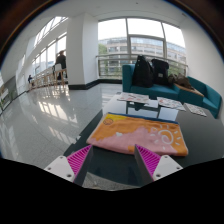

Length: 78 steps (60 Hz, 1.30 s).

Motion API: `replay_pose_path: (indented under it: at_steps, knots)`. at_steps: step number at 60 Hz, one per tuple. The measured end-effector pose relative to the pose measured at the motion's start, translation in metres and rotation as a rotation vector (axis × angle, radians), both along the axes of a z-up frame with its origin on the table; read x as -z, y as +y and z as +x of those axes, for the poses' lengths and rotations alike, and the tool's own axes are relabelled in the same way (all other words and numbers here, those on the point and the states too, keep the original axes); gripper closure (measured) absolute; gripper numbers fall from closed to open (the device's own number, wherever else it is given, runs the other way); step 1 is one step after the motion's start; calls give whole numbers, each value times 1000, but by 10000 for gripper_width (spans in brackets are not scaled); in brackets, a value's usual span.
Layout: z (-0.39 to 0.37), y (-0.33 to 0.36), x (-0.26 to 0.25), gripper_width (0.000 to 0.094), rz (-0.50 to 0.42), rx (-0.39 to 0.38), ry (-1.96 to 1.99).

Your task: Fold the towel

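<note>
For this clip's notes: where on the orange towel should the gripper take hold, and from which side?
Probably at the near edge of the orange towel, coming in low from the gripper's own side. The towel lies flat and spread on the dark table, so only an edge or corner offers something to pinch. The gripper is open, with the near edge just ahead of its fingers.

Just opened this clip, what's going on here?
A hand-held gripper hangs over a dark table with its fingers spread apart and nothing between them. Just beyond the fingers lies an orange and pink towel, spread out flat and not yet folded or touched. Past it some papers lie on the table, and a teal sofa stands by the windows.
</note>
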<state>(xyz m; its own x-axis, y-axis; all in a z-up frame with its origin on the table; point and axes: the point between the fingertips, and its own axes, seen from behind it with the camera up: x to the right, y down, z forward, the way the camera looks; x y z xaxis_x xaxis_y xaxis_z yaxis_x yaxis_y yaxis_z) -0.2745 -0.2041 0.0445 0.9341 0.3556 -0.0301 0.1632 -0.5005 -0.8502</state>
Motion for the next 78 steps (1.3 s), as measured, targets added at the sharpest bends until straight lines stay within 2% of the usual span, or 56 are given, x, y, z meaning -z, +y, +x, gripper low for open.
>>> replay_pose_path:
  at_steps: [8, 14, 22, 29, 35, 38, 49, 57, 64, 70, 76, 78]
  knots:
    - [-58, 54, 9, 147, -11, 1, 10]
    - [-85, 96, 23, 236, -13, 13, -34]
    - [-95, 120, 52, 426, -81, 34, -99]
    - [-97, 128, 52, 555, -58, 36, -120]
    - [-103, 126, 50, 740, -38, 14, -130]
    - [-95, 129, 49, 888, -30, 43, -142]
    - [-90, 127, 41, 896, -89, 67, -27]
    - [-49, 136, -15, 895, -5, 109, 6]
    - [20, 145, -46, 896, 42, 171, -3]
    - [81, 151, -43, 896, 45, 238, -27]
    - [145, 159, -15, 896, 2, 314, -67]
    - [162, 158, 0, 844, -26, 336, -74]
